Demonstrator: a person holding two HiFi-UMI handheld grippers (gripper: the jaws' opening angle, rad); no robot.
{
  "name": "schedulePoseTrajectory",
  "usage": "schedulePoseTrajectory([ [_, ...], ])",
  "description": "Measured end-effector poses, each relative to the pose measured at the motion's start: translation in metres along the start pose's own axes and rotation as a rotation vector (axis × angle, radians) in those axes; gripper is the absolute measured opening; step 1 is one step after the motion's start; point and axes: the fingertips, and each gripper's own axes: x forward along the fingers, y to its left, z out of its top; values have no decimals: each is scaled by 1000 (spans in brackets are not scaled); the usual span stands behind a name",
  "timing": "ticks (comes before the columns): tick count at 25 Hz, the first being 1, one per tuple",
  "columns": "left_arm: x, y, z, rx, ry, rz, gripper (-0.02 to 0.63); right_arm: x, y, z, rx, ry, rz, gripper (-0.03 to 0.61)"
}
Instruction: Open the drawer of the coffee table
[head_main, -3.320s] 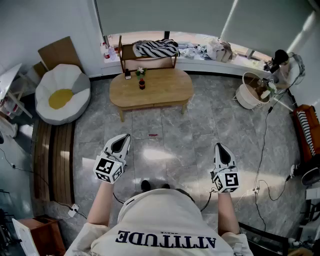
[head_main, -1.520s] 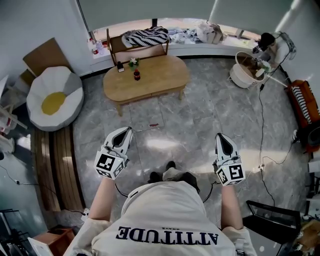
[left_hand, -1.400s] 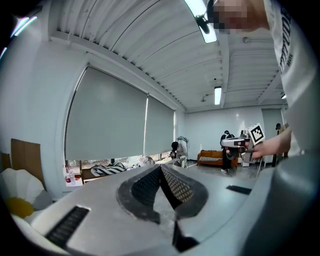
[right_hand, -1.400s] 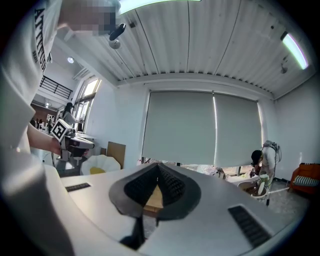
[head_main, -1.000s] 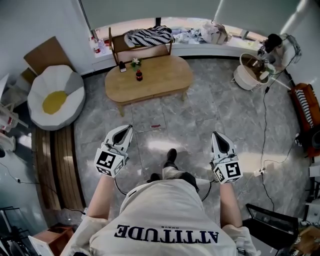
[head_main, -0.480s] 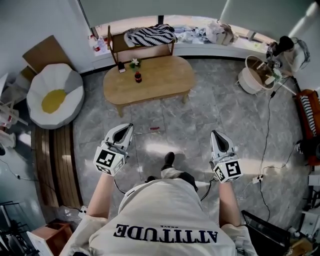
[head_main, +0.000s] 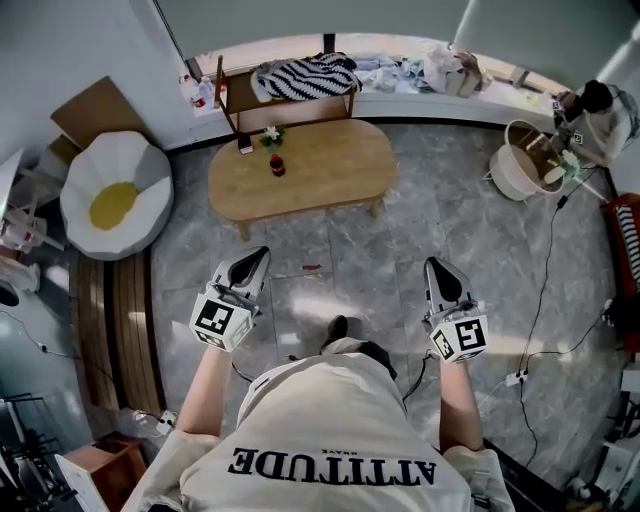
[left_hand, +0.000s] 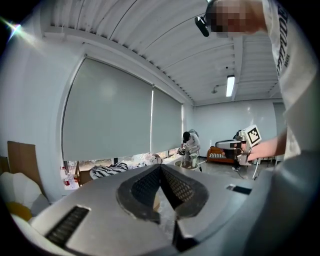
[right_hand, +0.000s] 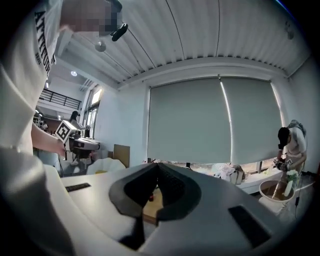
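The oval wooden coffee table (head_main: 305, 175) stands on the grey floor ahead of me, with a small red bottle (head_main: 277, 165), a little potted plant (head_main: 268, 134) and a dark phone (head_main: 245, 147) on top. Its drawer front is not distinguishable from above. My left gripper (head_main: 257, 258) is shut and empty, held well short of the table's near edge. My right gripper (head_main: 436, 265) is likewise shut and empty, further right. A sliver of the table shows past the right gripper's shut jaws (right_hand: 152, 205).
A wooden rack (head_main: 290, 95) with a striped cloth stands behind the table. An egg-shaped cushion (head_main: 112, 196) lies at left beside wooden slats (head_main: 115, 320). A white basket (head_main: 525, 165) and a person (head_main: 590, 110) are at right. Cables (head_main: 530, 330) run across the floor.
I have walked closer to the table, both grippers carried forward with me. Both stay shut and empty.
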Motion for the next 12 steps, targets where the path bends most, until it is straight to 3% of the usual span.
schedulePoseTrajectory([
  [12,71,4,2,-14,13,42,20,45,-62,-7,-14,32,71,18],
])
